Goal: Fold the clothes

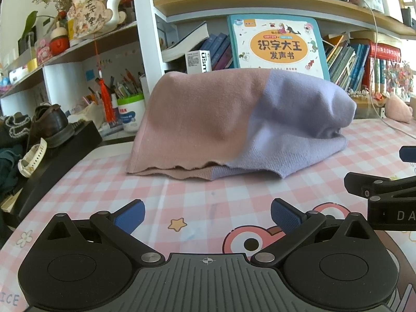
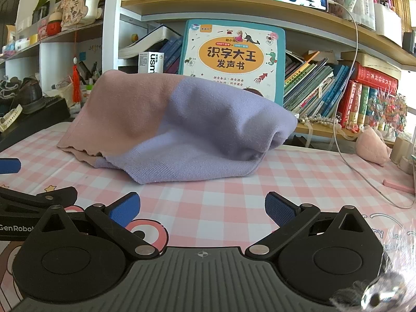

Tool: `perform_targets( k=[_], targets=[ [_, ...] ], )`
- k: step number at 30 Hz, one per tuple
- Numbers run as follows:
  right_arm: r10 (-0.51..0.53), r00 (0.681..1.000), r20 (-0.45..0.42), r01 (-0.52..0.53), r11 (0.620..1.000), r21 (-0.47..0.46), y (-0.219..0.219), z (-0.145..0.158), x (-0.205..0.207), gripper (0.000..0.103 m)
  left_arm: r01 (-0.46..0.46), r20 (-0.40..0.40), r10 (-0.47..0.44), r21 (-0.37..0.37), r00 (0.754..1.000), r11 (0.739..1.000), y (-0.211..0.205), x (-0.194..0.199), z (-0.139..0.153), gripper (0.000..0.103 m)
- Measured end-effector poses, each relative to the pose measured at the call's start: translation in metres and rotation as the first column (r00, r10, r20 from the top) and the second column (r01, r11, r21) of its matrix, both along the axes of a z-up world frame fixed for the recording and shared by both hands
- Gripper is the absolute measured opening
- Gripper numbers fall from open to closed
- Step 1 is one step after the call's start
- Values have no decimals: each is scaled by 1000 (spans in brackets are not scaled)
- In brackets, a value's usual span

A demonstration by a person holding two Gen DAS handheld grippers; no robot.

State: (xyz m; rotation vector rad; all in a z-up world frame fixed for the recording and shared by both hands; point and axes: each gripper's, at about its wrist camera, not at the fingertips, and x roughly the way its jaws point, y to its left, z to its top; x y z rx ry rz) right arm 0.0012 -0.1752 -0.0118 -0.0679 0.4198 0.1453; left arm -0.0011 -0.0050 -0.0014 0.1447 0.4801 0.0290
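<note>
I hold my left gripper [image 1: 207, 214] and my right gripper [image 2: 202, 208] low over the pink checked tablecloth [image 1: 109, 189], both with the blue pads spread wide and nothing between them. The pink and lilac knit sweater [image 1: 234, 122] lies ahead of both, near the bookshelf [image 2: 260, 5], well apart from the pads. It looks already doubled over, with two hem layers at the front edge, but it stands high and bulgy. I judge that flattening or one more fold is left.

Black tool [image 1: 207, 215] linkages, blue ribbed pads [image 1: 283, 216], silver screws
</note>
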Motion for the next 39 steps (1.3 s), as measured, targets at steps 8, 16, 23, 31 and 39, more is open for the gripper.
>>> perform_targets(
  k=[8,16,23,31,39],
  targets=[
    [0,1000,0,0,1000,0,0,0,0,103,6,-9,-5,9,1000,1000,-1,2,-1,103],
    [2,1000,3,-2,1000,0,0,0,-1,103,27,-21,-27,4,999,1000,-2,3,-2,103],
    [-1,1000,-2,1,1000,-2,1,0,0,103,30,-19,-31,-16,999,999,1,2,-2,103],
    [1,1000,7,-1,1000,-1,1,0,-1,103,22,-21,-22,-10,1000,1000,0,3,-2,103],
    [24,999,35,-23,1000,-13,3,1,-5,103,8,-31,-8,-6,999,1000,0,5,-2,103]
  ],
)
